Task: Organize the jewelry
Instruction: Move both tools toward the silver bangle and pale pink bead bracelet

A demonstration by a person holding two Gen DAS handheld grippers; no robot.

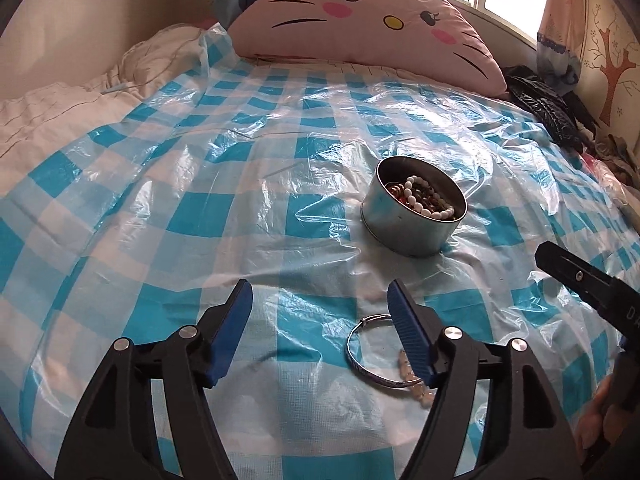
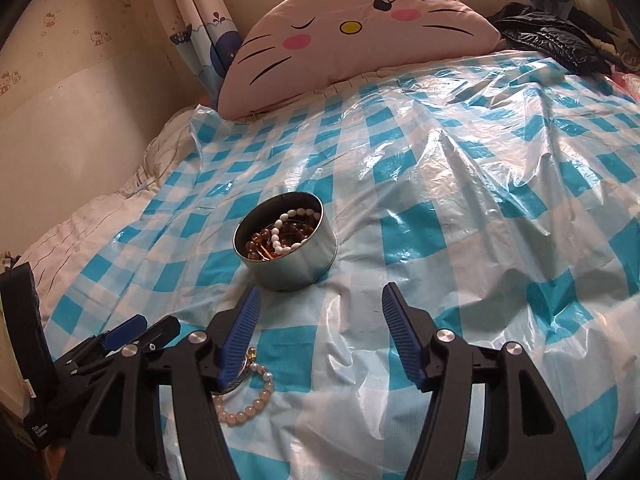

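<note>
A round metal tin [image 1: 404,226] stands on the checked plastic sheet and holds a white bead bracelet [image 1: 424,200] and brown beads; it also shows in the right wrist view [image 2: 292,264]. A silver bangle [image 1: 360,354] and a pale pink bead bracelet [image 1: 412,384] lie on the sheet, partly hidden under my left gripper's right finger. My left gripper [image 1: 320,292] is open and empty above them. My right gripper [image 2: 320,296] is open and empty; the pink bracelet [image 2: 248,404] lies beside its left finger.
A pink cat-face pillow [image 1: 360,16] lies at the head of the bed. Black clothing [image 1: 544,108] is piled at the far right. A white quilt [image 1: 52,112] lies along the left. The blue-checked sheet [image 2: 460,200] is wrinkled.
</note>
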